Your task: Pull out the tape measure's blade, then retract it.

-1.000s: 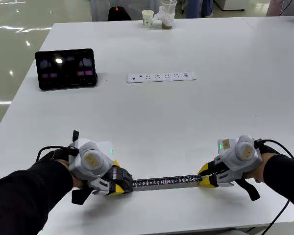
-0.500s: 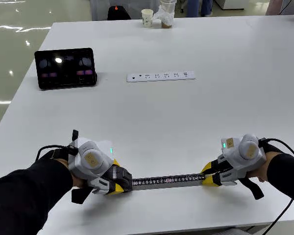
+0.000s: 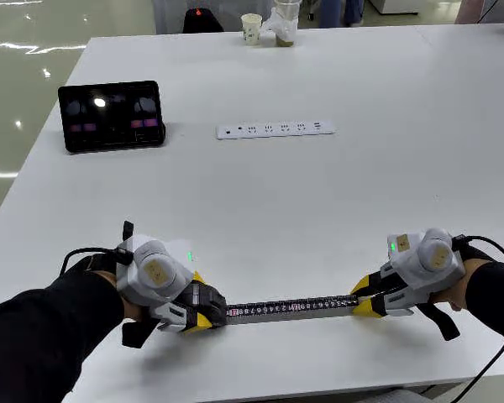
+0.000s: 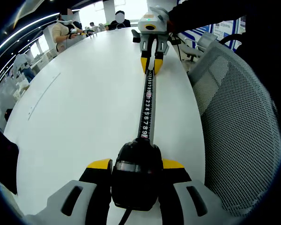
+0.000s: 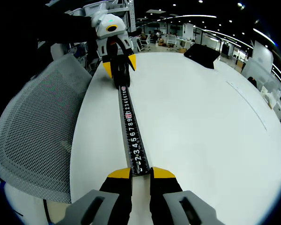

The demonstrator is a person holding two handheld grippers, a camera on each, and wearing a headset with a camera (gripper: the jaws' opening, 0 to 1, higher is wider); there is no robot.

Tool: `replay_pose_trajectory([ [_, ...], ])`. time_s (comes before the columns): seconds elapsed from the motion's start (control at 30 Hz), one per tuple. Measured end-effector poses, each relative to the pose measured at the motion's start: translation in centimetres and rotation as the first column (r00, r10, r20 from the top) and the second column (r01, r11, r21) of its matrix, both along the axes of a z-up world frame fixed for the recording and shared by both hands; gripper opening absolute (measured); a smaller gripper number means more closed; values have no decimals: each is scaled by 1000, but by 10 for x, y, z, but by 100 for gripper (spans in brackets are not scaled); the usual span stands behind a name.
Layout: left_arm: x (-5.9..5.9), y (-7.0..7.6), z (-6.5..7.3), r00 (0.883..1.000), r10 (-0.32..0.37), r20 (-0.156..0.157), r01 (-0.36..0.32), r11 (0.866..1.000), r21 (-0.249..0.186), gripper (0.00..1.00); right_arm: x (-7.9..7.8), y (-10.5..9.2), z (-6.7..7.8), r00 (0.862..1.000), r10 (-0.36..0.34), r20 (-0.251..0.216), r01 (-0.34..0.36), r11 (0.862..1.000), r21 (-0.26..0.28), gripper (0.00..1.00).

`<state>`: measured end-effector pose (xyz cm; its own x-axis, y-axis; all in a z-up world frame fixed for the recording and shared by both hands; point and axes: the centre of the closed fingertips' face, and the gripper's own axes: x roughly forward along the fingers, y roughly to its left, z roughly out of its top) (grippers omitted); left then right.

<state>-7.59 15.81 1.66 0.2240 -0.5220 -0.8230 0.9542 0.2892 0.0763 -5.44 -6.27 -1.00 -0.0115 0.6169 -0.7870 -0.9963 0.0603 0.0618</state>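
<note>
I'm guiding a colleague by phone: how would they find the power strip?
Start at the big white table and look past its middle, toward the far edge. Right of the dark tablet in the head view lies the power strip: a long, flat white bar with a row of sockets. Unlike the tablet, it is pale and slim.

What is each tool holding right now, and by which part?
Left tool clamps the tape measure's case by its sides; right tool pinches the blade by its free end.
</note>
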Motion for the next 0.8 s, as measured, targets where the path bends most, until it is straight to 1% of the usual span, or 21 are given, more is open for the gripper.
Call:
replay_pose_trajectory([
  [0.8,0,0,0,1000,4,1,-4,1000,1,33,2,-14,1,1000,-14,0,14,1000,-9,10],
])
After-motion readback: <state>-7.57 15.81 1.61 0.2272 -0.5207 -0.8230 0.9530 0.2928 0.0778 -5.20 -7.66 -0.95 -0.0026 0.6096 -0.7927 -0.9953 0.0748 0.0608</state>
